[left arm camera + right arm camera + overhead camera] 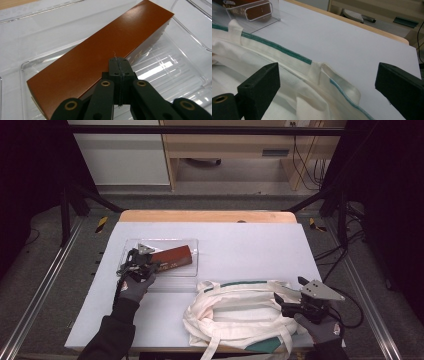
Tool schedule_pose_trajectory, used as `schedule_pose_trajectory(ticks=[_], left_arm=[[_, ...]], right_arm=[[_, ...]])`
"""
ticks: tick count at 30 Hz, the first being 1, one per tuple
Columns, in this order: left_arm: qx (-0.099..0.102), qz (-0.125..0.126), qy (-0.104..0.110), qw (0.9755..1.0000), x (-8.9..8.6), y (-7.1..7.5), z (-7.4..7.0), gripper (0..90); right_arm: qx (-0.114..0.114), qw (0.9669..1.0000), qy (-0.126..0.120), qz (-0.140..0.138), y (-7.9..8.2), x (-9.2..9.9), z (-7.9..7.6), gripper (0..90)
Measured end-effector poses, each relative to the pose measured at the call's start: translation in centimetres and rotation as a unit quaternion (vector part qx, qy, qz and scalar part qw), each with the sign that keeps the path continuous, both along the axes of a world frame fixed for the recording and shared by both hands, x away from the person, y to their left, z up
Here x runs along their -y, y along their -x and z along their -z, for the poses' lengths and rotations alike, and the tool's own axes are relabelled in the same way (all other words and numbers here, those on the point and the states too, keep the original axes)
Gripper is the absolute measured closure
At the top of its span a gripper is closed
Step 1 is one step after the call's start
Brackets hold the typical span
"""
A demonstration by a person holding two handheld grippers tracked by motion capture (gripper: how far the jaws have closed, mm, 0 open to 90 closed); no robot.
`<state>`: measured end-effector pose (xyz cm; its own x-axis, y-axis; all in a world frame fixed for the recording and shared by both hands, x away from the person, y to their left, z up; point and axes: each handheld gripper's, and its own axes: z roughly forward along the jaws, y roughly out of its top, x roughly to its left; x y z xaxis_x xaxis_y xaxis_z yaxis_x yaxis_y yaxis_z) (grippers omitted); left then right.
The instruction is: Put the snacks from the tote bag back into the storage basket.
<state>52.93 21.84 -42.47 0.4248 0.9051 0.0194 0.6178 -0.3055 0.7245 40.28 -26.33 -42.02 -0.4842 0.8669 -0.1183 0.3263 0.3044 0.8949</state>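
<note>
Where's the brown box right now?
In the high view the brown box lies in the clear tray at the table's left, beside the shut left claw, behind the white tote bag.

My high camera looks forward and down over the whole bench (240, 240). My two tong cameras sit close, one over the brown box (100, 57), one over the cloth bag (287, 82); both things show from above too.

Ahead of your fingers, past the far wooden edge of the tabletop (207, 216), you have grey floor (235, 200) running to a pale wooden desk (230, 142) with cables (306, 165) hanging at its right end. Left of that desk stands a white cabinet (120, 157). Black frame bars (200, 130) cross overhead, and metal rails (37, 290) flank you on both sides, where the room falls dark.
</note>
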Motion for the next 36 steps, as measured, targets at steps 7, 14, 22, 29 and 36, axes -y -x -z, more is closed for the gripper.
schedule_pose_trajectory(ticks=[7, 14, 22, 29, 36], left_arm=[[0.000, -0.012, -0.002, 0.9999, -0.3, -0.3, -0.1, 89.9], [-0.004, -0.020, 0.000, 0.9998, -0.6, -0.8, 0.1, 89.8], [-0.001, -0.020, 0.003, 0.9998, -0.7, -0.9, 0.0, 89.7], [-0.008, -0.029, 0.005, 0.9995, -0.8, -1.1, -0.1, 89.2], [-0.009, -0.037, -0.001, 0.9993, -1.0, -1.3, -0.2, 89.8]], right_arm=[[0.000, 1.0000, 0.002, 0.000, 0.0, 0.0, 0.0, 6.4], [0.000, 1.0000, 0.002, 0.000, 0.0, -0.1, 0.0, 6.4], [0.000, 1.0000, 0.004, -0.003, 0.0, -0.1, 0.1, 6.3], [0.000, 1.0000, 0.004, -0.003, 0.0, -0.1, 0.1, 6.3], [0.001, 1.0000, 0.004, -0.002, 0.0, -0.1, 0.1, 6.3]])
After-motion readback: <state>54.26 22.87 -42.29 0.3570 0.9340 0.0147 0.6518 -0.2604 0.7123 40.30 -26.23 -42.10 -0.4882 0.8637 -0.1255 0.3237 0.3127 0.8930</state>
